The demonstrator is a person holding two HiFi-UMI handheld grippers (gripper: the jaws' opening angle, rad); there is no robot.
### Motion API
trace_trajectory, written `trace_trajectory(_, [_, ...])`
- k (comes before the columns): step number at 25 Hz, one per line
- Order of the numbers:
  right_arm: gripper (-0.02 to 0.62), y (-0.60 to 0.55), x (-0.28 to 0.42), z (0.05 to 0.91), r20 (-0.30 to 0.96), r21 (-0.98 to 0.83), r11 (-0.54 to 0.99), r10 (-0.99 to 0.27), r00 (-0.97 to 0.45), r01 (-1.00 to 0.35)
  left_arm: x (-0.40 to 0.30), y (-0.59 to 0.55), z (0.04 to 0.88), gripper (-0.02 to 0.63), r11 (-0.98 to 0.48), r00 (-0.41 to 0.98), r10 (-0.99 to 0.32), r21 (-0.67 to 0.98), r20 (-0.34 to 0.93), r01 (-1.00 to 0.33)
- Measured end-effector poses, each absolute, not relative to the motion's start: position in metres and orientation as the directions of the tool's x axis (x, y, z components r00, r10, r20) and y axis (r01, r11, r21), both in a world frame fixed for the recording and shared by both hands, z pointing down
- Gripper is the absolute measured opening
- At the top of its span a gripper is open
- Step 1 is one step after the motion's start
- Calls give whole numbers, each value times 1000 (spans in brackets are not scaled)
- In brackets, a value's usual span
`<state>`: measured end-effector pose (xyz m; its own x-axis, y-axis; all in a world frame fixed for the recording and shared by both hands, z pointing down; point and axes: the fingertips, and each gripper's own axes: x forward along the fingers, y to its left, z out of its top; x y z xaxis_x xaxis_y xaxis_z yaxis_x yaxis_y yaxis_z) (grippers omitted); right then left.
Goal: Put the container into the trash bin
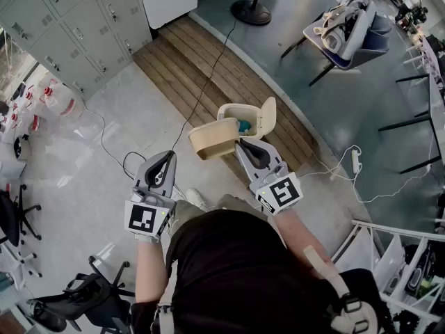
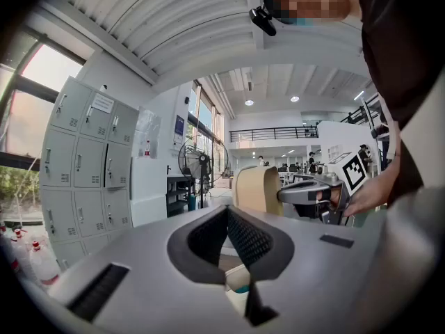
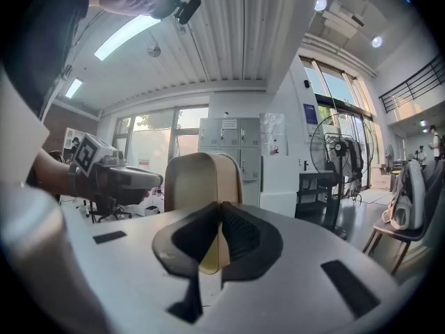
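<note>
A beige open container [image 1: 214, 138] hangs in the air, and my right gripper [image 1: 238, 143] is shut on its rim. In the right gripper view the container wall [image 3: 201, 179] rises just beyond the jaws, which pinch its edge [image 3: 221, 211]. Just beyond and below it stands a cream trash bin [image 1: 235, 113] with its lid [image 1: 267, 117] flipped up and something teal inside. My left gripper [image 1: 169, 156] is shut and empty, to the left of the container and apart from it. The left gripper view shows the container [image 2: 259, 190] and the right gripper [image 2: 313, 195] ahead.
The bin stands at the edge of a wooden plank strip [image 1: 208, 68] on a pale floor. A black cable [image 1: 208, 82] runs across it, and a white power strip [image 1: 355, 160] lies to the right. Grey lockers [image 1: 62, 26], office chairs [image 1: 348, 33] and a fan base [image 1: 250, 11] stand farther off.
</note>
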<state>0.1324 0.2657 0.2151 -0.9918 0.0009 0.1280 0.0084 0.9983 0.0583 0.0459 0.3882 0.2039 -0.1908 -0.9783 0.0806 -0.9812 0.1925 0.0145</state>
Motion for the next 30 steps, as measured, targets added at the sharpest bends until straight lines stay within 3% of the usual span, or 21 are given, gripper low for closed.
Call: trace_trajectory(30, [26,260,14,251,175,32,999,8,-985,14,-63,390,252,9,184,-170,-972,79,162,-980])
